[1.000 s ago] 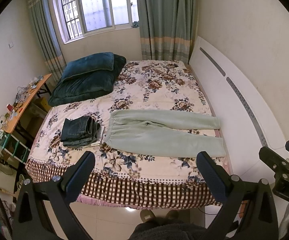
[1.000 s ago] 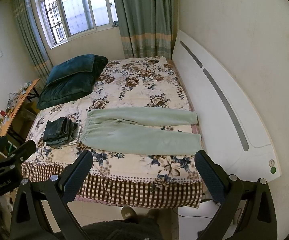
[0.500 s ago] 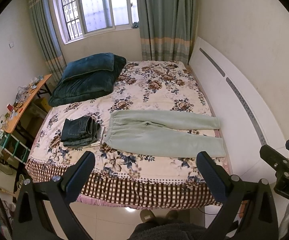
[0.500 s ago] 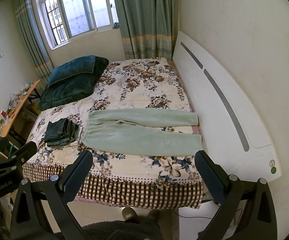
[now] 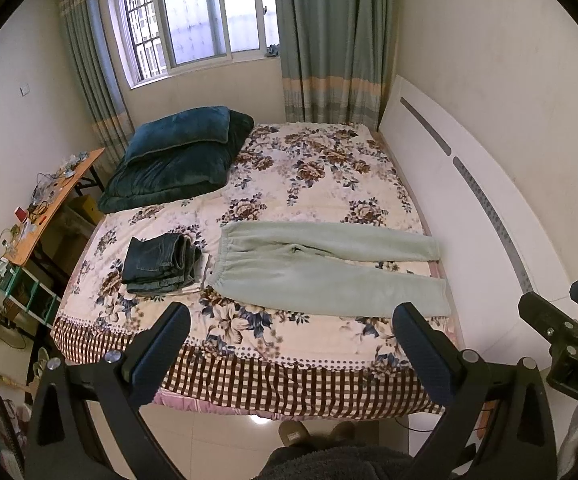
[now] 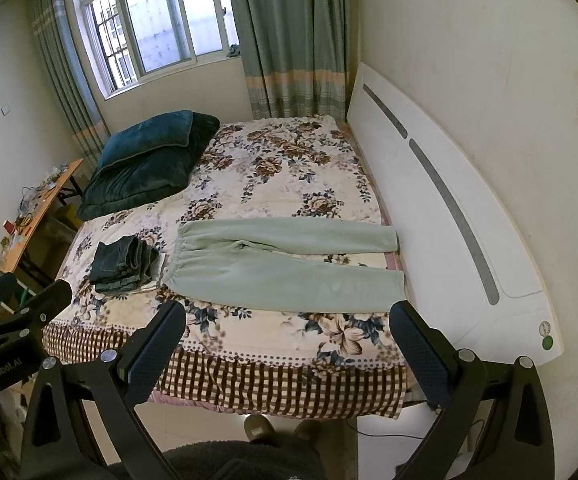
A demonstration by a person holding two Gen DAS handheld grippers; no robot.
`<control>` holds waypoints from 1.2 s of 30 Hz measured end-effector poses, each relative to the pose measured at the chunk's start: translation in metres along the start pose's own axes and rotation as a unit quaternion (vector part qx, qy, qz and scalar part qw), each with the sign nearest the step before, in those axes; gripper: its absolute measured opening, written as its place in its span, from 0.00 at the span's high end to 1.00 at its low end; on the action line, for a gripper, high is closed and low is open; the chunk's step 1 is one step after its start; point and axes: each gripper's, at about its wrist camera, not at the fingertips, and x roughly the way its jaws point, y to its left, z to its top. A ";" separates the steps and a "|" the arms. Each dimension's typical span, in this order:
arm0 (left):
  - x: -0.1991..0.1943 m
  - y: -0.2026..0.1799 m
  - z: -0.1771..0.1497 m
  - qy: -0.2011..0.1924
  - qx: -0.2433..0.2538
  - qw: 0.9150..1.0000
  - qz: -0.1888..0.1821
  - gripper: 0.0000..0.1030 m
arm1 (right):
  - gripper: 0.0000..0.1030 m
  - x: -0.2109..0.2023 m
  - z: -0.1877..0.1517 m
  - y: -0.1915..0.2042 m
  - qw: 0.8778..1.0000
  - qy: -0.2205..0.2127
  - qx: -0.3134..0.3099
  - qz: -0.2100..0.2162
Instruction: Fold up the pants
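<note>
You're at the start: the green pants (image 5: 329, 268) lie flat and unfolded across the bed (image 5: 313, 184), beside folded jeans (image 5: 161, 260). Both left tongs (image 5: 289, 344) and right tongs (image 6: 287, 340) gape empty, well short. Next, reach for one leg.

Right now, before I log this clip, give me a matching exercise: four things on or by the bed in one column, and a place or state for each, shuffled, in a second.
Column one:
1. green pants
2. dark jeans
3. teal pillow
4. left tongs

Column two:
A. folded in a stack, beside the waistband
B. open, holding nothing, above the bed's near edge
C. spread flat, legs toward the headboard
D. on top of a folded teal blanket, far corner by the window

Pairs: 1-C, 2-A, 3-D, 4-B
</note>
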 end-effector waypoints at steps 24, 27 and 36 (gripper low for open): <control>0.256 0.032 0.045 0.084 -0.017 0.993 0.078 0.00 | 0.00 0.263 0.046 -0.018 0.989 0.092 0.109 0.026; 0.315 0.038 0.064 0.106 -0.010 0.992 0.065 0.00 | 0.00 0.322 0.061 -0.012 0.987 0.107 0.122 0.007; 0.487 0.053 0.112 0.161 0.015 0.985 0.052 0.00 | 0.00 0.508 0.101 -0.015 0.976 0.158 0.148 -0.024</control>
